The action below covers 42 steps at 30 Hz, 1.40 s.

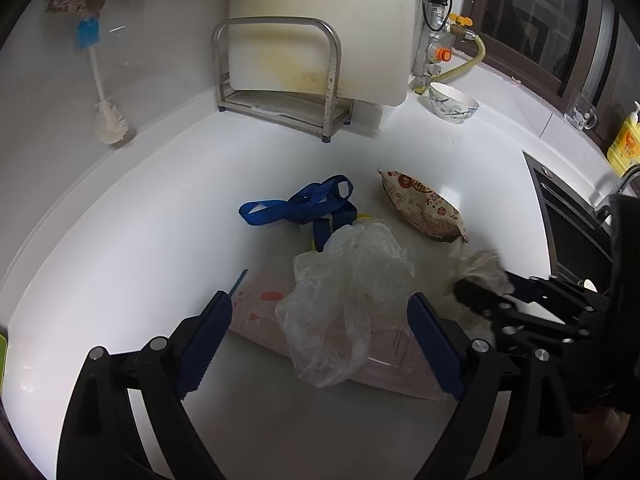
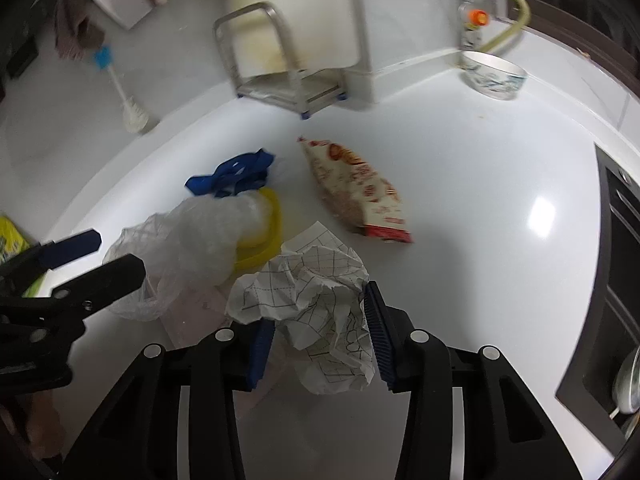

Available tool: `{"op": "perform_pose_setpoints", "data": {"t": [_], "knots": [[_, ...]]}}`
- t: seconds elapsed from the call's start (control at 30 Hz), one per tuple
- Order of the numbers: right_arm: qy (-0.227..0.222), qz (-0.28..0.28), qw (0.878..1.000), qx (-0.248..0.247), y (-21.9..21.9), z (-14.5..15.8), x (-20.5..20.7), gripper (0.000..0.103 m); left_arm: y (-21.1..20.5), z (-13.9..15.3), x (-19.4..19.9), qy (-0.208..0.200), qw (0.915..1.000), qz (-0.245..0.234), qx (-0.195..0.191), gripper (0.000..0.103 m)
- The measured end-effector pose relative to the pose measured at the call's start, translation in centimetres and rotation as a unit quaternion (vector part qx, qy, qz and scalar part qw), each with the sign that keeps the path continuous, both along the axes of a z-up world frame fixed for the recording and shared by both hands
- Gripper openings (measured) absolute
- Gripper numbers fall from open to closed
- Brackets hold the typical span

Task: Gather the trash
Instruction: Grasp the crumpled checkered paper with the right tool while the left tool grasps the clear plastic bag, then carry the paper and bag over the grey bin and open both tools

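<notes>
**Right jaws on crumpled paper, left jaws wide over plastic bag**

Lower centre of the right wrist view, the right gripper [image 2: 320, 336] pinches the crumpled paper [image 2: 308, 304]. The left gripper [image 1: 320, 320] gapes around the clear plastic bag [image 1: 344, 292], not touching. A snack wrapper [image 1: 424, 208] lies mid-surface [image 1: 140, 220], right of centre.

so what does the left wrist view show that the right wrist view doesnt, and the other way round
Only the left wrist view: the yellow bottle by the window, and the left gripper open around the clear plastic bag.

Only the right wrist view: the grid print on the crumpled paper with the right gripper closed on it, and most of the yellow ring.

Both: white counter, blue strap, snack packet, bowl, metal rack, bottle brush.
</notes>
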State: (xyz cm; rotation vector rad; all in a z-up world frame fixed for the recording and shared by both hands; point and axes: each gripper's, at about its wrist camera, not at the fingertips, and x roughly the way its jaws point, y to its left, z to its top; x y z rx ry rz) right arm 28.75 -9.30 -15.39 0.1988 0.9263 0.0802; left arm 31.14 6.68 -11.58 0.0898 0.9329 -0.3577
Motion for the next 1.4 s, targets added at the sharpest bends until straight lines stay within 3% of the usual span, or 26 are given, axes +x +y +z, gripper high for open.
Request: {"op": "perform_pose_setpoints", "data": {"t": [0.4, 0.47, 0.63, 0.73, 1.17, 1.4], "knots": [[0.0, -0.055, 0.998, 0.038, -3.8, 0.8, -3.2, 0.042, -2.6, -2.3, 1.5, 0.004, 1.0, 0.002, 0.007, 0.087], [0.0, -0.057, 0.998, 0.039, -3.8, 0.8, -3.4, 0.042, -3.0, -2.5, 1.8, 0.002, 0.9999, 0.004, 0.01, 0.079], [0.003, -0.058, 0.997, 0.042, -3.8, 0.7, -4.2, 0.042, -3.6, -3.0, 1.9, 0.01, 0.9998, 0.0, 0.015, 0.035], [0.004, -0.056, 0.997, 0.043, -3.6, 0.8, -4.5, 0.042, -3.6, -2.6, 1.7, 0.009, 0.9999, 0.0, 0.008, 0.022], [-0.012, -0.047, 0.998, 0.049, -3.0, 2.6, -6.2, 0.042, -1.8, 1.9, -0.7, -0.019, 0.9995, 0.01, -0.022, 0.018], [-0.023, -0.034, 0.998, 0.049, -2.8, 4.2, -9.0, 0.042, -1.3, 3.6, -4.4, -0.024, 0.9994, 0.019, -0.016, 0.018]]}}
